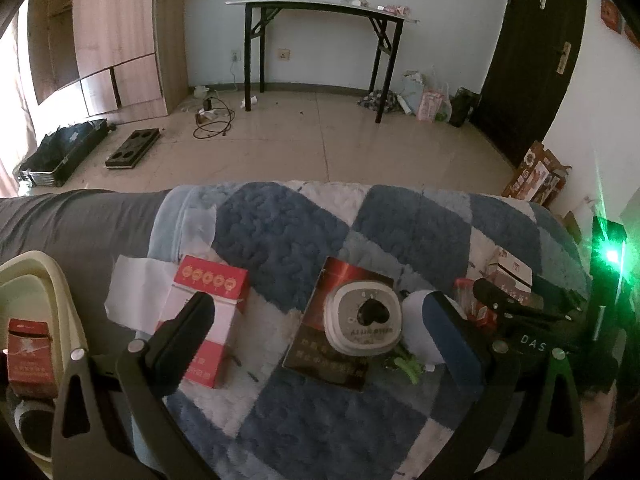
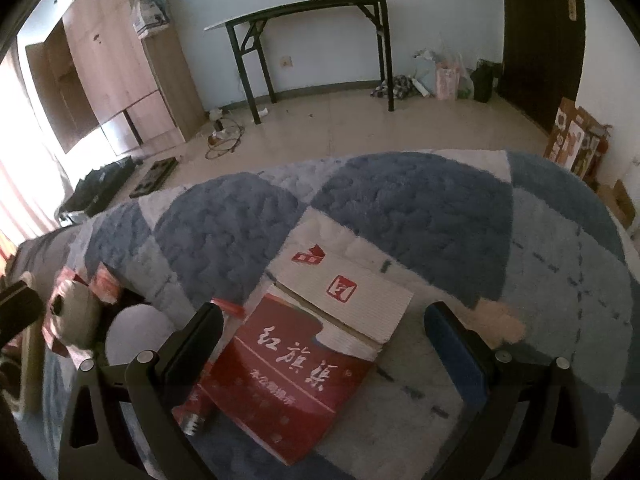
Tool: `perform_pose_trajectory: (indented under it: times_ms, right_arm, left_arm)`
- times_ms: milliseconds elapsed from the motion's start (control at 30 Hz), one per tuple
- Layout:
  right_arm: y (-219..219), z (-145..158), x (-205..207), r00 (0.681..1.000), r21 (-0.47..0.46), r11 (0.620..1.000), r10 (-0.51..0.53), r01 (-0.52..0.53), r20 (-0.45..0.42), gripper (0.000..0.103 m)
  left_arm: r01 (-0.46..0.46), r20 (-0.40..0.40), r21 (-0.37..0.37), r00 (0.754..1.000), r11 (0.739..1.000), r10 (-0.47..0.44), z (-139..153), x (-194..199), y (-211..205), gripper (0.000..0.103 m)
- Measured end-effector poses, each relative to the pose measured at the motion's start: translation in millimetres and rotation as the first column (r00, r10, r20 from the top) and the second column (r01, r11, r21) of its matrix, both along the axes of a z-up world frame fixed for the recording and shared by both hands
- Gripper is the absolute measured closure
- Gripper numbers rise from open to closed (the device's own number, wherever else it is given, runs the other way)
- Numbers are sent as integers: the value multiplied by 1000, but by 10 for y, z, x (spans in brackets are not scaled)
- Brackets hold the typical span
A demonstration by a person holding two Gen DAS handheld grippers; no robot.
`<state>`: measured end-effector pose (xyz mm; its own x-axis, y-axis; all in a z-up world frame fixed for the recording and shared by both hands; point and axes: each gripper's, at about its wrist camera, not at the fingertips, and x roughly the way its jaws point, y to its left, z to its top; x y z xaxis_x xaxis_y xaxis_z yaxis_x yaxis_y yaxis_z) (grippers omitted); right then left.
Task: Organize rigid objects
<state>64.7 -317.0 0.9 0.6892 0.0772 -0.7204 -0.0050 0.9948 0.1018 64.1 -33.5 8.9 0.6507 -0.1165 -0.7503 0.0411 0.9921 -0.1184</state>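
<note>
In the left wrist view my left gripper [image 1: 320, 316] is open and empty above a grey-white square device [image 1: 362, 320] that lies on a dark red flat box [image 1: 336, 328]. A red and white carton [image 1: 208, 320] lies by the left finger. A white round object [image 1: 420, 328] sits by the right finger. A cream basket [image 1: 44, 280] at the left holds a red box [image 1: 30, 356]. In the right wrist view my right gripper [image 2: 324, 320] is open and empty over a red box with white characters [image 2: 288, 380] and a white ribbed box [image 2: 348, 296].
All objects lie on a blue and white checked blanket [image 1: 288, 224] over a bed. My right gripper's body [image 1: 520, 312] with a green light shows at the right of the left wrist view. Beyond the bed are tiled floor, a black-legged table [image 1: 320, 12], a wooden wardrobe [image 1: 112, 32] and a dark door [image 1: 532, 40].
</note>
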Motion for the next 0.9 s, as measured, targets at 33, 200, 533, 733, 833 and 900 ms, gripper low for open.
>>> perform_pose_trajectory:
  times_ms: [33, 200, 533, 733, 833, 900]
  right_arm:
    - [-3, -3, 8, 1000, -16, 1000, 2, -2, 0, 0]
    - [-74, 22, 36, 1000, -42, 999, 12, -13, -6, 0]
    - [-288, 96, 71, 999, -54, 997, -52, 52, 1, 0]
    - [-206, 104, 25, 999, -18, 999, -35, 35, 3, 0]
    - [-123, 37, 44, 1000, -77, 997, -29, 28, -7, 0]
    - [-79, 1, 65, 1000, -111, 993, -28, 27, -10, 0]
  left_arm:
    - [1, -1, 2, 1000, 1000, -1, 0, 1, -2, 0]
    - [0, 1, 1, 1000, 1000, 0, 2, -2, -4, 0]
    - [-1, -13, -5, 1000, 1000, 1, -35, 15, 16, 0]
    - [26, -35, -10, 999, 1000, -26, -41, 30, -33, 0]
    - [34, -47, -10, 998, 999, -35, -74, 41, -40, 0]
    - [36, -61, -15, 997, 999, -37, -94, 49, -62, 0]
